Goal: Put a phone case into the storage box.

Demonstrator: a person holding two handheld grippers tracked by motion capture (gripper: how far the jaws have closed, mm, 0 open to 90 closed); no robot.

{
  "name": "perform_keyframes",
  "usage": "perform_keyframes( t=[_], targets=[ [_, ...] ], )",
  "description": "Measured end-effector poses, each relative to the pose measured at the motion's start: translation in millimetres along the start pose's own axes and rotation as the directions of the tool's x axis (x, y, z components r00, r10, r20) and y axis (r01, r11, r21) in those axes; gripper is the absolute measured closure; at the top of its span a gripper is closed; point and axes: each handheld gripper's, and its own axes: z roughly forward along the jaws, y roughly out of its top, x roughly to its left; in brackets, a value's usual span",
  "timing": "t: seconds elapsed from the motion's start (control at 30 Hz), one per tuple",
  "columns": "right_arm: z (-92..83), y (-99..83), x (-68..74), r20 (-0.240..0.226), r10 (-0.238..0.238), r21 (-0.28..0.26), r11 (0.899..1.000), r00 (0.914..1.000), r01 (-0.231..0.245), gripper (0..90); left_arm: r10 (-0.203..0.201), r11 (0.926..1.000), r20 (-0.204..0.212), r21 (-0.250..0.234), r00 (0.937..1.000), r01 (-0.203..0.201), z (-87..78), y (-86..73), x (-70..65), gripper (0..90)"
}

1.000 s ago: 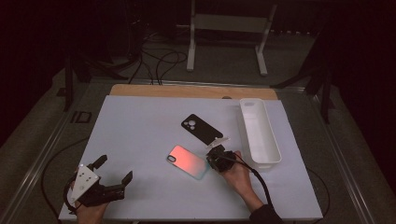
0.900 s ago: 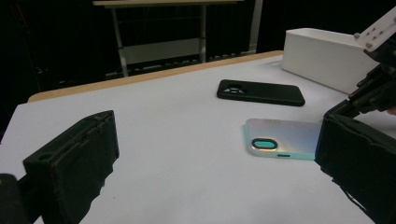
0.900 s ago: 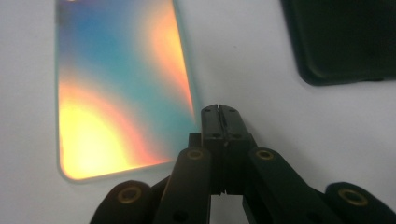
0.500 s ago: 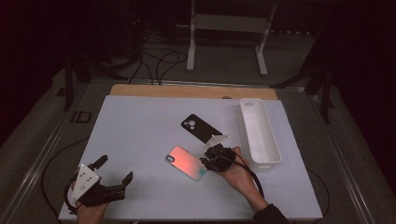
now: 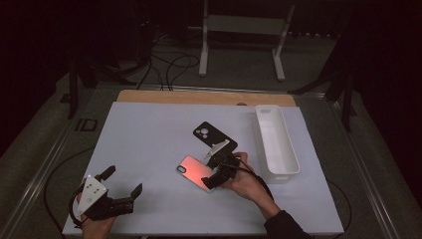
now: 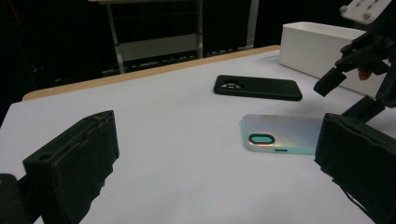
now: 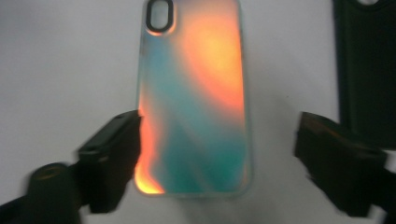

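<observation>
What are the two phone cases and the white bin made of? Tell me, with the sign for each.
Iridescent phone case: likely glossy plastic; its orange-to-teal sheen shifts across it.
Black phone case: looks like matte rubber or silicone; no glare.
White bin: probably smooth moulded plastic; thin, even walls.

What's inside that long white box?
The white box looks empty: the high view shows its pale bare floor. The stretch just inside its near wall is hidden. In the left gripper view its outer wall blocks the inside.
</observation>
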Motion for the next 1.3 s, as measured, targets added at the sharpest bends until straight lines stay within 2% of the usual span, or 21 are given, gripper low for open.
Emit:
perform_keyframes(
  t=[0.23, 0.37, 0.57, 0.6, 0.67, 0.77, 0.8, 0.83, 0.97, 1.07, 1.17, 1.3],
  targets=[
    [17.4, 3.0, 2.5, -0.022, -0.036, 0.081, 0.996, 0.9991, 0.038, 9.8, 0.000, 1.0000, -0.002, 0.000, 1.0000, 0.000, -0.1, 0.1, -0.1, 0.0],
    [21.0, 3.1, 3.3, -0.033, -0.026, 0.097, 0.995, 0.9991, 0.029, 9.8, 0.000, 1.0000, -0.002, 0.002, 1.0000, 0.000, 0.2, 0.0, -0.1, 0.0],
    [26.8, 2.2, 3.9, -0.054, -0.046, 0.114, 0.992, 0.9975, 0.052, 9.9, 0.001, 1.0000, 0.000, 0.004, 1.0000, -0.001, 1.1, -0.4, -0.4, 0.0],
    [27.2, 2.7, 6.2, -0.052, -0.027, 0.128, 0.991, 0.9983, 0.033, 10.3, 0.001, 1.0000, 0.000, 0.004, 1.0000, -0.001, 1.3, -0.5, -0.4, 0.0],
    [29.6, 2.0, 5.6, -0.054, -0.053, 0.132, 0.989, 0.9971, 0.060, 10.2, 0.002, 1.0000, 0.001, 0.006, 1.0000, -0.002, 1.6, -0.6, -0.4, 0.0],
    [31.3, 1.6, 7.5, -0.058, -0.062, 0.149, 0.986, 0.9964, 0.070, 10.2, 0.002, 1.0000, 0.001, 0.007, 1.0000, -0.002, 1.6, -0.6, -0.6, 0.0],
    [31.4, 1.9, 8.6, -0.062, -0.044, 0.160, 0.986, 0.9971, 0.054, 10.3, 0.000, 1.0000, 0.001, 0.006, 1.0000, -0.001, 1.6, -0.6, -0.6, 0.0],
    [33.7, 0.6, 7.3, -0.056, -0.074, 0.154, 0.985, 0.9957, 0.082, 10.7, 0.000, 1.0000, 0.002, 0.006, 1.0000, 0.000, 1.7, -0.5, -0.5, 0.0],
    [34.1, 0.5, 7.5, -0.062, -0.067, 0.160, 0.984, 0.9958, 0.076, 10.8, -0.007, 0.9999, 0.004, 0.014, 1.0000, 0.007, 2.4, -0.7, -0.4, 0.0],
    [33.6, 1.6, 8.5, -0.065, -0.044, 0.172, 0.983, 0.9969, 0.055, 10.8, -0.011, 0.9998, 0.008, 0.016, 0.9999, 0.011, 2.6, -0.5, -0.7, 0.0],
    [33.0, 0.7, 7.3, -0.068, -0.075, 0.160, 0.983, 0.9949, 0.085, 15.7, -0.016, 0.9997, 0.013, 0.017, 0.9998, 0.016, 2.8, -0.2, -1.0, 0.0],
    [32.7, 1.3, 8.2, -0.062, -0.073, 0.165, 0.983, 0.9954, 0.082, 16.5, -0.019, 0.9995, 0.018, 0.025, 0.9997, 0.019, 3.2, -0.1, -1.1, 0.0]
  ],
)
